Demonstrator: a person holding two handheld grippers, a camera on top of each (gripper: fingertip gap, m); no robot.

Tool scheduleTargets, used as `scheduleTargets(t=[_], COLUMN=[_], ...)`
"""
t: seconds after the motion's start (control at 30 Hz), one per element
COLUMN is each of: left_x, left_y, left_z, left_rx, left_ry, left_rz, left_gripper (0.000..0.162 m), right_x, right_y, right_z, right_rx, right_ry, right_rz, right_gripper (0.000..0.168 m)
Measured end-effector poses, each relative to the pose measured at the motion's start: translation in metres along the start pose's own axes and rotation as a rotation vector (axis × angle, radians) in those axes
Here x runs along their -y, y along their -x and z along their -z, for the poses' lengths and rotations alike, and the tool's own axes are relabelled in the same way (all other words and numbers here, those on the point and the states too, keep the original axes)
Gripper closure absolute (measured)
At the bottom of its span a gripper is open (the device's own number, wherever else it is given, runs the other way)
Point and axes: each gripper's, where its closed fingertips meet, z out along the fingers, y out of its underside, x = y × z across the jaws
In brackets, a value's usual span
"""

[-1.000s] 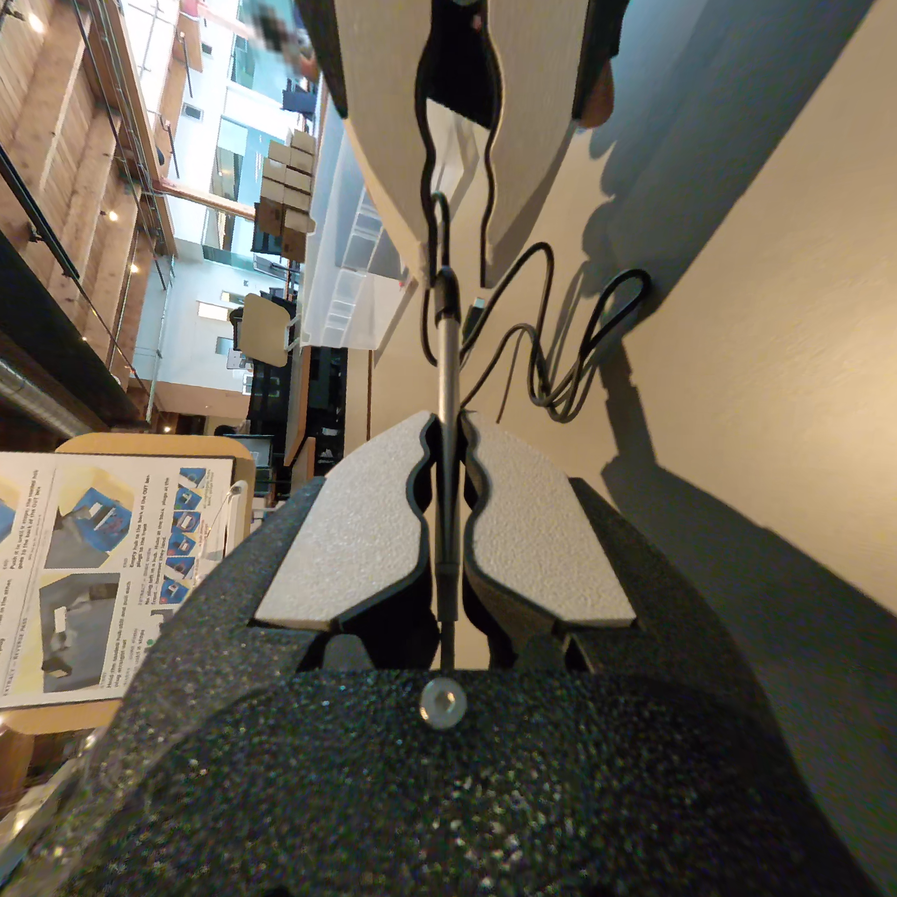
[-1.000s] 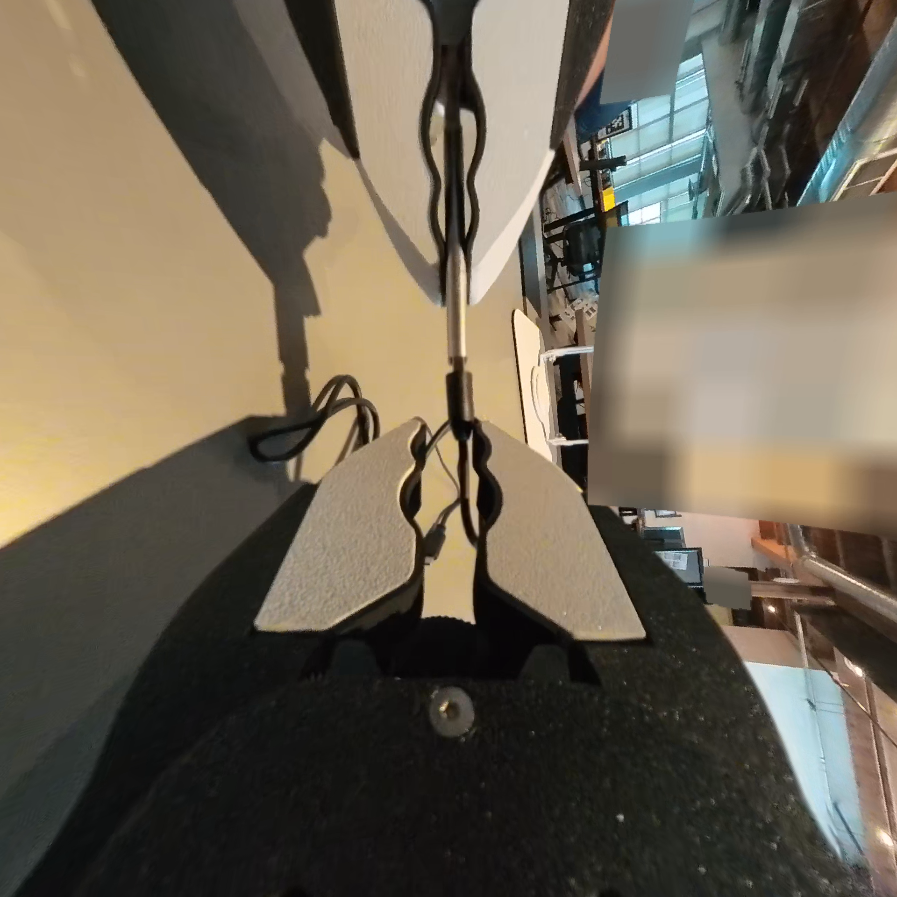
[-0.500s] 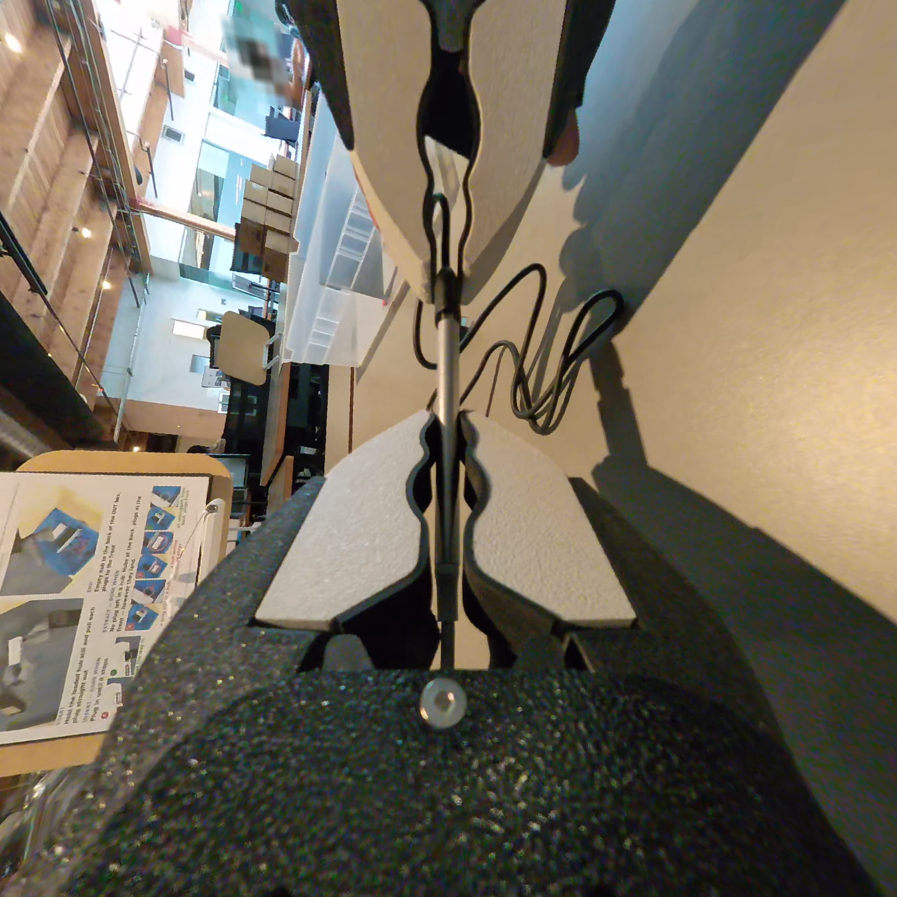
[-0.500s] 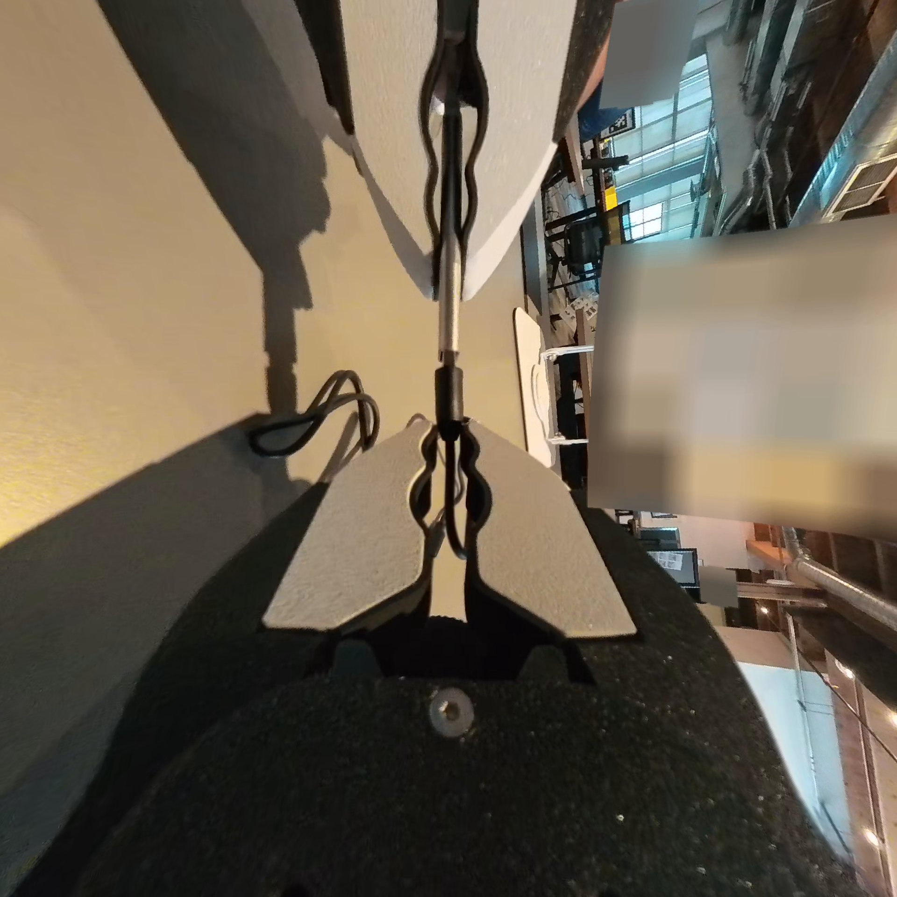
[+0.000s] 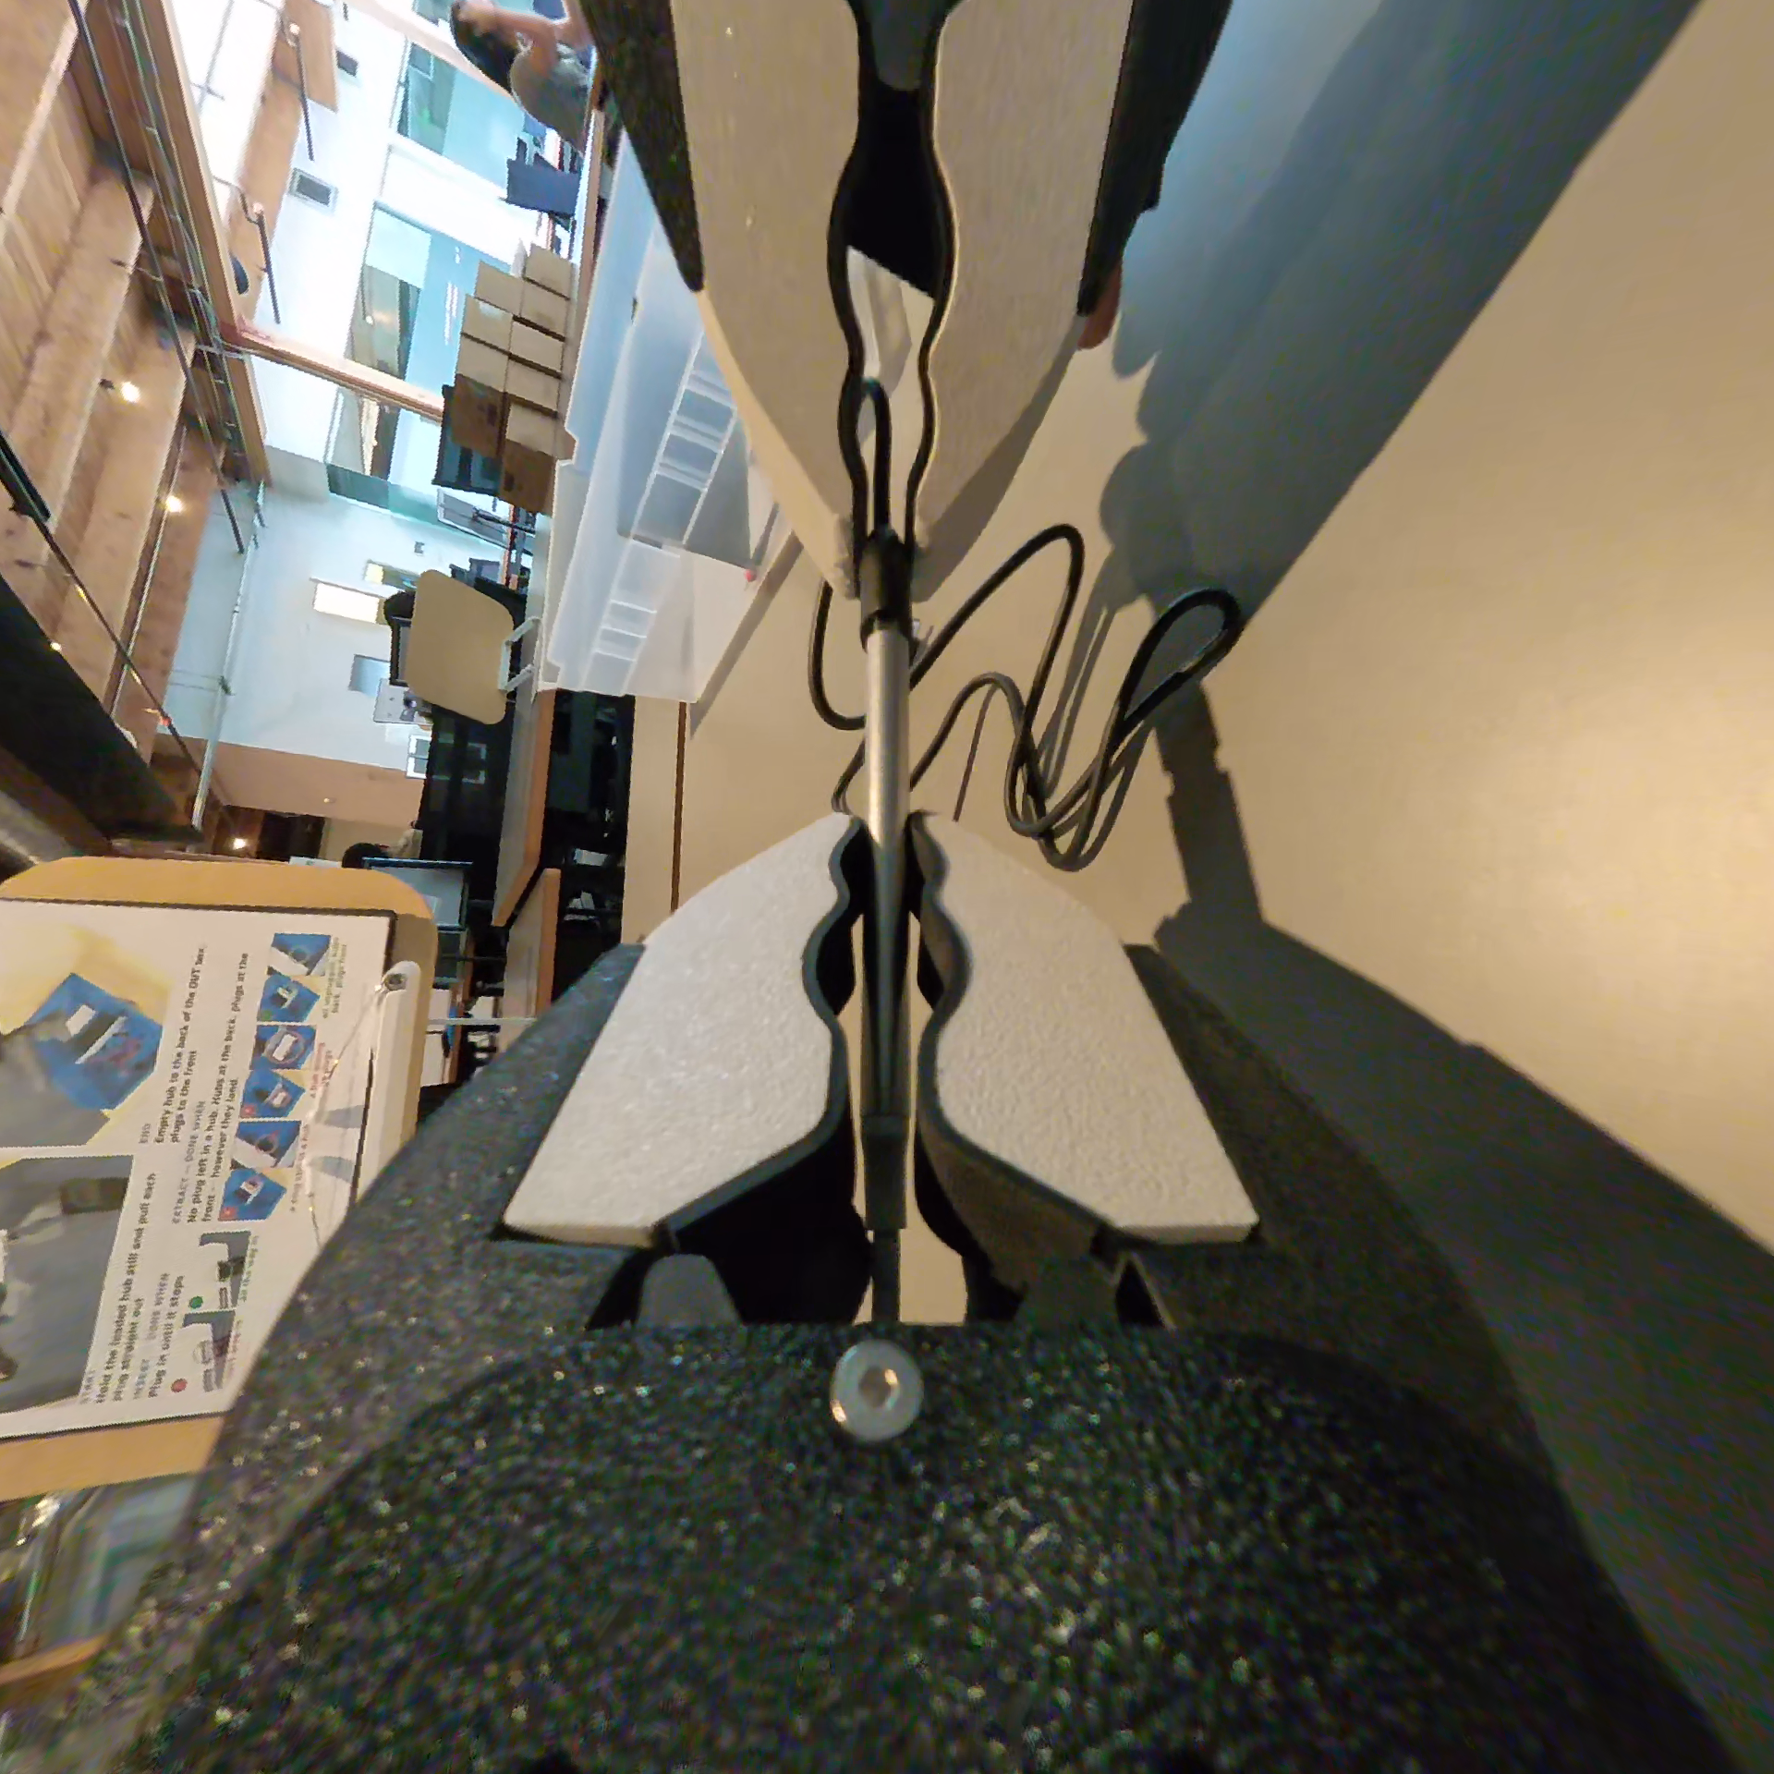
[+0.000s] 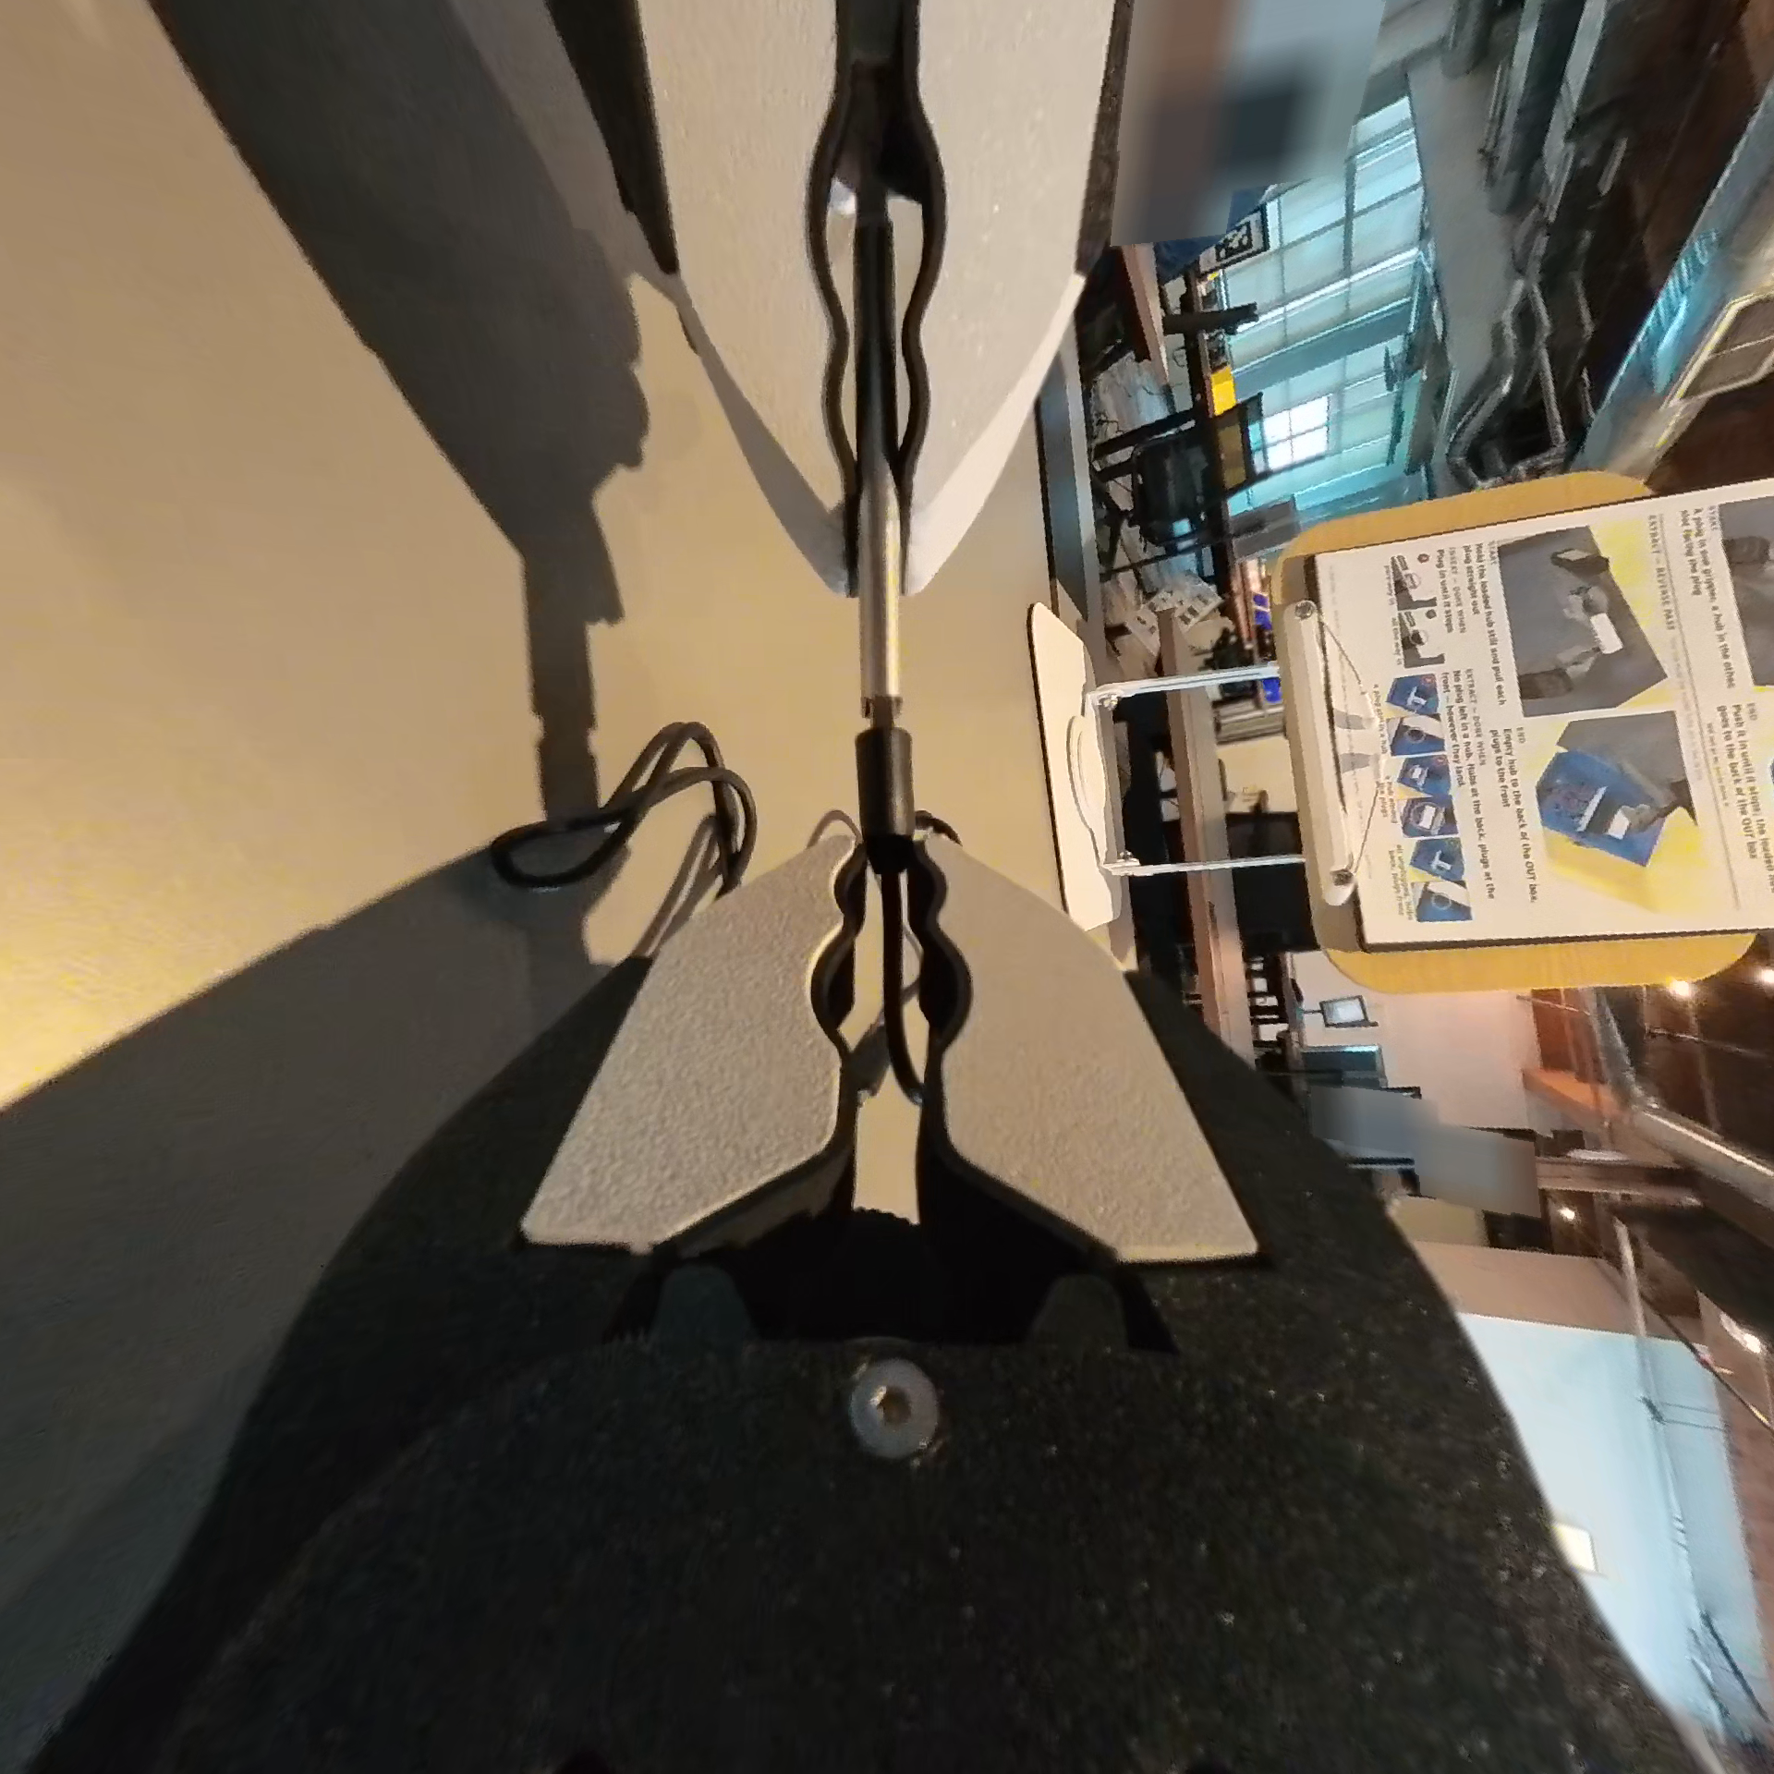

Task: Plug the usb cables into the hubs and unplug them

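The two tools face tip to tip, so no passage lies between them. Under them a tangle of black cables [image 5: 1085,758] sprawls on the tan worktop [image 5: 1498,672]. Beyond it, a clear plastic bin [image 5: 662,538] and a clipboard stand [image 6: 1536,730] crowd the worktop's edge.

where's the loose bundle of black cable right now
In the left wrist view the black cable bundle lies on the tan table, right of the thin grey hub held between the left gripper and right gripper.
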Motion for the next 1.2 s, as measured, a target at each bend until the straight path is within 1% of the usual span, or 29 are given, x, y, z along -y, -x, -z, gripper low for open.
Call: scheduleTargets(t=[0.27,0.4,0.7,1.0,1.13,1.2], left_x=[0.0,0.004,0.005,0.003,0.005,0.005], left_y=[-0.004,-0.001,0.001,0.003,0.002,0.002], left_z=[-0.001,0.001,0.001,-0.001,0.0,-0.001], left_rx=[-0.023,-0.017,-0.004,0.023,0.014,0.019], left_ry=[-0.004,-0.027,-0.039,0.015,-0.008,0.007], left_rz=[0.018,0.05,0.063,0.038,0.042,0.031], left_gripper=[0.154,0.154,0.155,0.154,0.155,0.155], right_x=[0.0,0.003,0.004,-0.001,0.001,0.002], right_y=[0.004,-0.002,-0.005,-0.007,-0.005,-0.004], right_z=[0.0,0.003,0.003,0.001,0.001,0.001], right_rx=[0.031,0.022,0.013,-0.008,0.007,0.014], right_ry=[0.003,-0.034,-0.038,0.012,-0.005,-0.002], right_rz=[0.004,-0.039,-0.051,-0.032,-0.044,-0.049], right_gripper=[0.162,0.161,0.161,0.162,0.161,0.161])
